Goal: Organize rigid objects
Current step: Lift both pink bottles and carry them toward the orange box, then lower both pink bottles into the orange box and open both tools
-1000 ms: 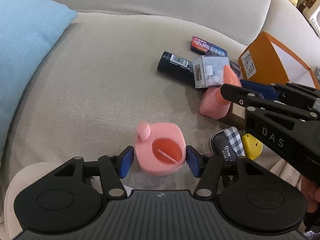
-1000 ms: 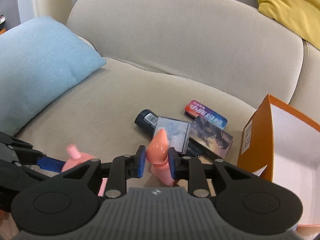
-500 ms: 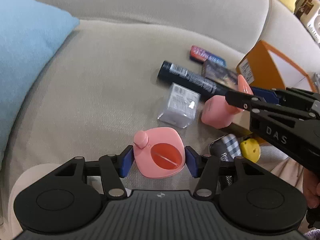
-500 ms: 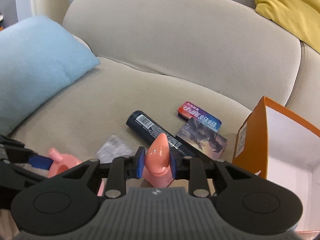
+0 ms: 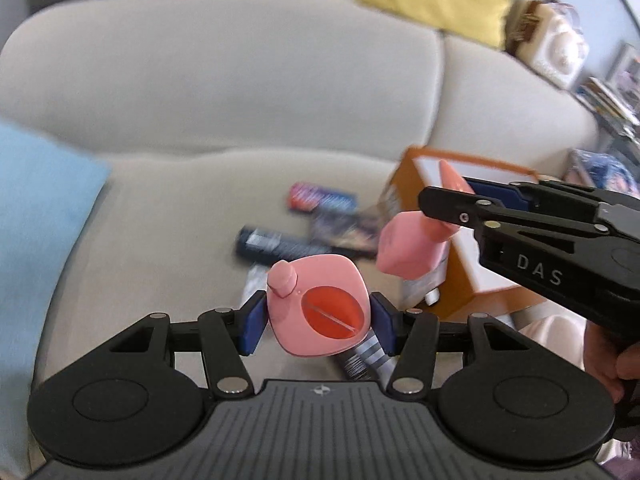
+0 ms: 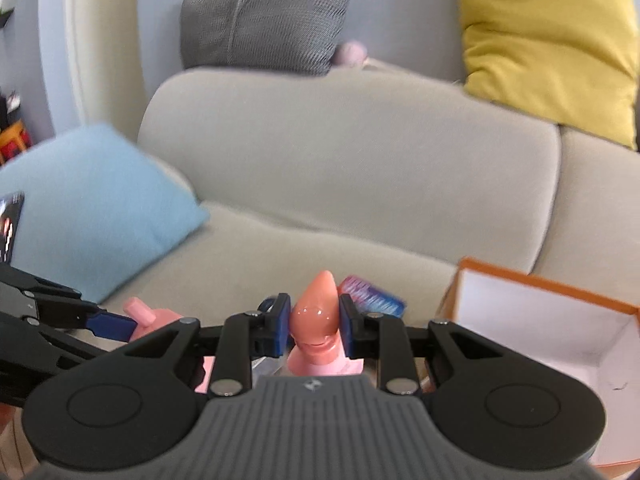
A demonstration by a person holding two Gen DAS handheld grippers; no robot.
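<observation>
both grippers have risen; left gripper (image 5: 318,322) clamps pink cup (image 5: 320,310).

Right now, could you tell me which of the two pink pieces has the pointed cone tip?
The pink cone-tipped piece in the right gripper; the pink piece in the left gripper shows a round red opening instead.

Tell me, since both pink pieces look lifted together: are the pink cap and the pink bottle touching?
Apart. The left wrist view shows dark clutter between the pink cap, in the left gripper, and the pink bottle, in the right gripper.
</observation>
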